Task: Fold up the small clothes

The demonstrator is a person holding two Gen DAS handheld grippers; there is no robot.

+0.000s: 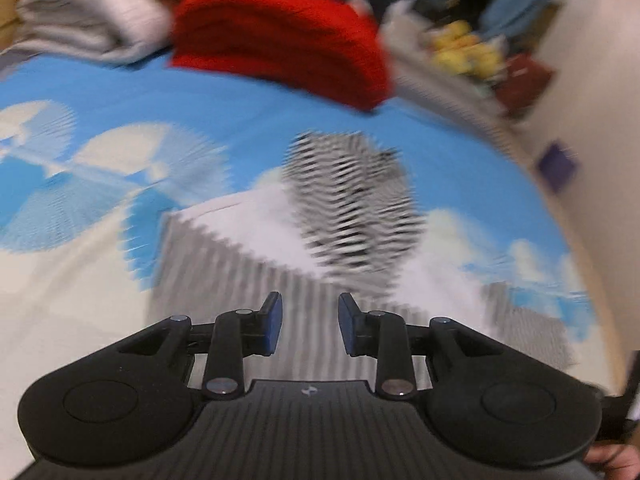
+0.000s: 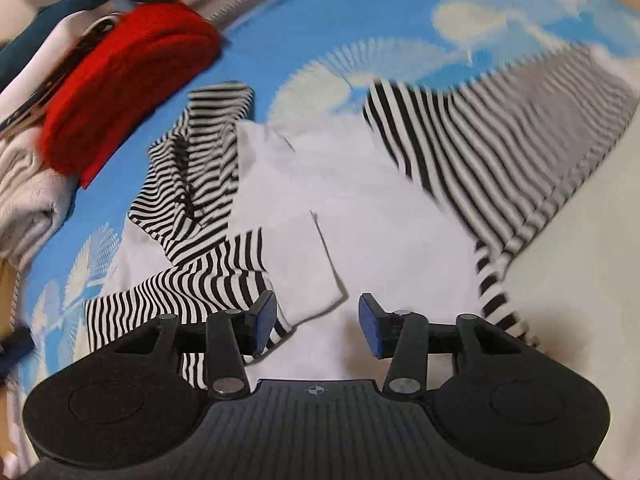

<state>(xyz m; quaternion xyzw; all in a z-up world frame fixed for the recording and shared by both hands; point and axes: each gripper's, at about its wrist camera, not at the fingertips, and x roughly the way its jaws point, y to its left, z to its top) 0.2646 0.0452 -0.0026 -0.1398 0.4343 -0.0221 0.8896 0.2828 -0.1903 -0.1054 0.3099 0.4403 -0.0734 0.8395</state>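
A small black-and-white striped garment with a white front panel point(image 2: 360, 208) lies spread on a blue bedsheet with white fan prints point(image 2: 380, 12). Its striped sleeve point(image 2: 192, 184) is bunched at the left, and its striped side point(image 2: 500, 148) runs to the right. My right gripper point(image 2: 318, 322) is open and empty, just above the white panel's near edge. In the left wrist view the same garment point(image 1: 352, 208) is blurred, ahead of my left gripper point(image 1: 310, 322), which is open and empty.
A folded red cloth point(image 1: 280, 36) point(image 2: 128, 84) lies at the far side of the sheet, next to a pile of whitish folded clothes point(image 1: 84, 12) point(image 2: 24, 184). Yellow items point(image 1: 464, 50) and clutter stand beyond the bed's edge.
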